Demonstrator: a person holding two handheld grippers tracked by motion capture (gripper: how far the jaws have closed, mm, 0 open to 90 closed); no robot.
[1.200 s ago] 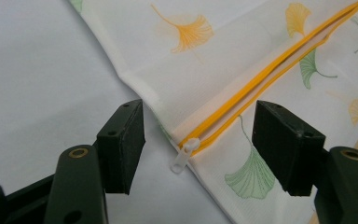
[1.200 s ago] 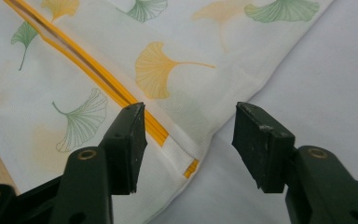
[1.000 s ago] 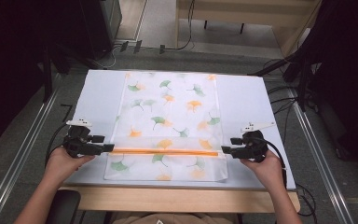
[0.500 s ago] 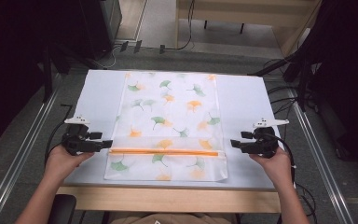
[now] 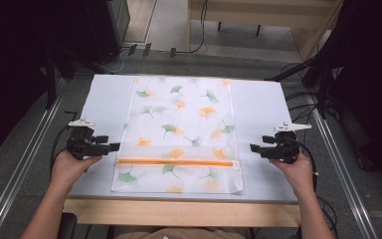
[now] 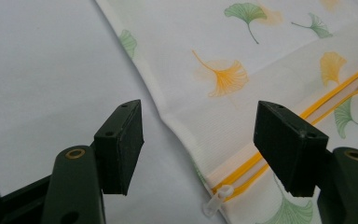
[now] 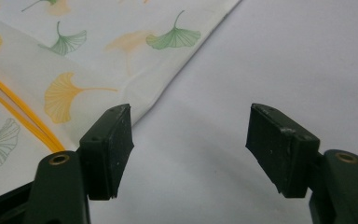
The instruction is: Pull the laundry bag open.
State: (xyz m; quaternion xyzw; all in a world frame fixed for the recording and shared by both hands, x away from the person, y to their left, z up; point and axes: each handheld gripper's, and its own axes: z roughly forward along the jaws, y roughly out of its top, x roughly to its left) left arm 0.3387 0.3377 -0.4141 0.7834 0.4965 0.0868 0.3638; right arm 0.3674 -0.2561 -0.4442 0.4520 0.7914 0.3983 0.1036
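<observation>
A white mesh bag [image 5: 179, 129] printed with green and orange ginkgo leaves lies flat on the pale table [image 5: 263, 99]. An orange zipper [image 5: 179, 162] runs across its near part. My left gripper [image 5: 113, 147] rests at the bag's left edge, open. In the left gripper view, the bag's edge [image 6: 177, 112] and the white zipper pull [image 6: 216, 202] lie between the wide jaws of the left gripper [image 6: 198, 140]. My right gripper [image 5: 253, 148] sits a little right of the bag. Its jaws have just been opening, and in the right gripper view only bare table lies between them [image 7: 191, 140].
Metal rails [image 5: 25, 164] run along both sides of the table. Cables [image 5: 303, 107] lie on the floor at the right and behind. The wooden front edge [image 5: 179, 213] is close to the person's body.
The right gripper has slid right, off the bag's right edge at the zipper end, and its jaws now stand apart. The left gripper has stayed in place.
</observation>
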